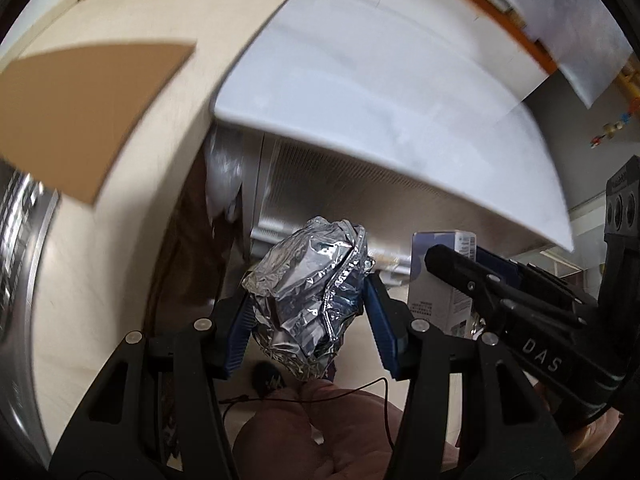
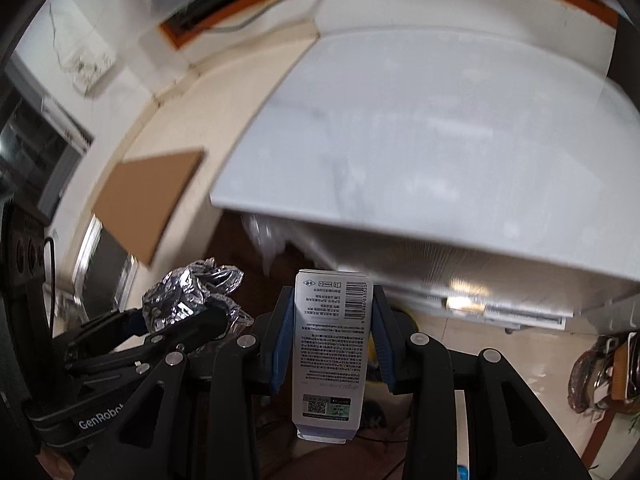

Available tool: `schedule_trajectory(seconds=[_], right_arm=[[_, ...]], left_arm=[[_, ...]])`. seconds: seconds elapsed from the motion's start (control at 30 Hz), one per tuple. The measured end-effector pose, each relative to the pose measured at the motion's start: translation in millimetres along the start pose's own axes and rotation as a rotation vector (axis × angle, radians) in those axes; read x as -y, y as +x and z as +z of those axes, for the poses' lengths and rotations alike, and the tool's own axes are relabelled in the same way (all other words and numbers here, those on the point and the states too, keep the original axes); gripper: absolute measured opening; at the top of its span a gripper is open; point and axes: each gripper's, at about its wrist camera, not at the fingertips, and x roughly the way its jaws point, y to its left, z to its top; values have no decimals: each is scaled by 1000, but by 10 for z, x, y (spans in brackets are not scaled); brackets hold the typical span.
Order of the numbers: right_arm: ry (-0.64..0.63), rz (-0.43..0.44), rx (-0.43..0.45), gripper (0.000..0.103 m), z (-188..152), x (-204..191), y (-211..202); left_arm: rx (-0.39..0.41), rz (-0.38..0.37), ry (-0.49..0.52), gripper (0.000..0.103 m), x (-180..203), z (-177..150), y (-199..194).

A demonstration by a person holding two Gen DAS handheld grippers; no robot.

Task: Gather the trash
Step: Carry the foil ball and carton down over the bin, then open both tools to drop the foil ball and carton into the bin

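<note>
A crumpled ball of aluminium foil (image 1: 310, 288) sits between the blue pads of my left gripper (image 1: 308, 300), which is shut on it. In the right wrist view the same foil ball (image 2: 192, 292) shows at the left, with the left gripper's black fingers (image 2: 168, 332) around it. My right gripper (image 2: 332, 332) is shut on a small white carton with printed text and a barcode (image 2: 332, 344), held upright between its blue pads. That carton (image 1: 440, 276) and the right gripper's fingers (image 1: 500, 292) appear at the right of the left wrist view. Both grippers hang side by side above the floor.
A white table top (image 2: 420, 140) fills the upper right, with a ribbed white panel (image 1: 340, 184) under its edge. A brown cardboard sheet (image 2: 148, 196) lies on the cream floor (image 1: 100, 280). A metal-framed appliance (image 2: 36, 152) stands at the far left. A hand (image 1: 320, 432) shows below.
</note>
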Motion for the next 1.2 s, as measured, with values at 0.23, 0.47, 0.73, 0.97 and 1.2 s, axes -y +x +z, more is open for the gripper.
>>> schedule_trajectory(seconds=[0.23, 0.47, 0.73, 0.97, 1.2], right_arm=[[5, -1, -113, 35, -526, 293, 786], [46, -14, -197, 36, -885, 778, 2109], [80, -31, -255, 36, -1394, 1319, 3528], [69, -70, -312, 57, -1612, 1500, 4293], [64, -92, -304, 59, -1685, 1550, 4360]], left_arm=[[-83, 42, -56, 49, -125, -434, 784], [-154, 93, -140, 49, -440, -890, 2094], [-187, 129, -156, 50, -724, -1157, 3406], [-246, 166, -149, 59, -925, -1280, 3970], [-247, 218, -136, 78, -954, -1290, 3969]])
